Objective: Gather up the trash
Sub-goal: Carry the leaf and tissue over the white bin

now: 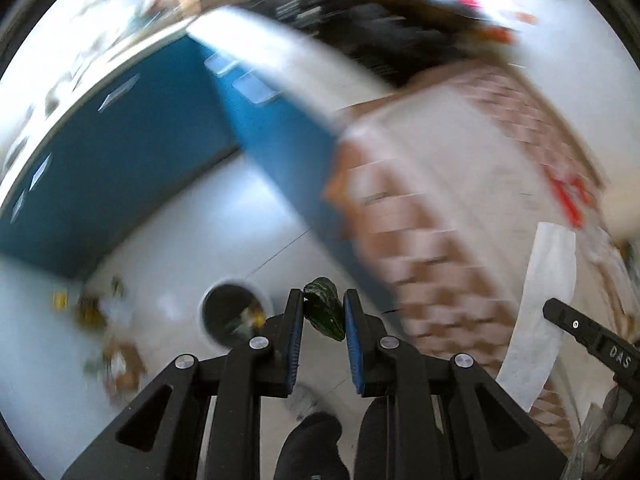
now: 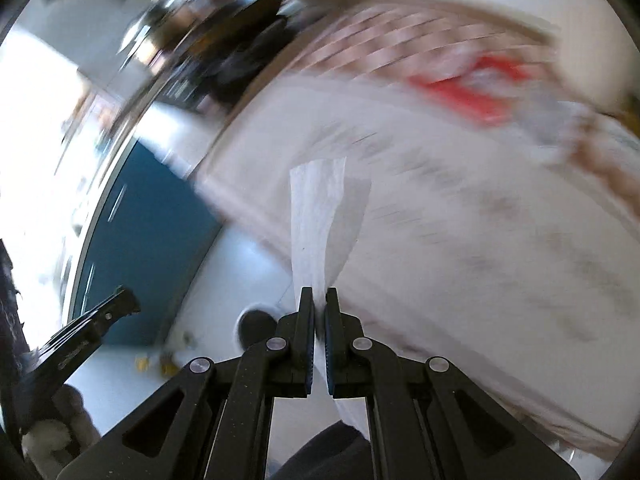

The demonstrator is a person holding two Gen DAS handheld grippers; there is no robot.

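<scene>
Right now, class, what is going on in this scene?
A person is collecting trash with two hand-held grippers. The left gripper has its jaws shut on a crumpled dark green scrap, and the right gripper pinches a strip of white paper. A dark bin stands on the floor below, with more litter scattered beside it.

Left gripper (image 1: 322, 312): matt black plastic arms, ribbed blue pads, bright metal rivets. Leaf (image 1: 326, 312) between the pads: dark green, glossy, crinkled. Right gripper (image 2: 319, 312): same matt black plastic. Paper towel (image 2: 320, 224) in it: white, soft, faintly embossed. Floor (image 1: 224, 216): pale, smooth. Cabinet (image 1: 132, 152): blue, smooth.
</scene>
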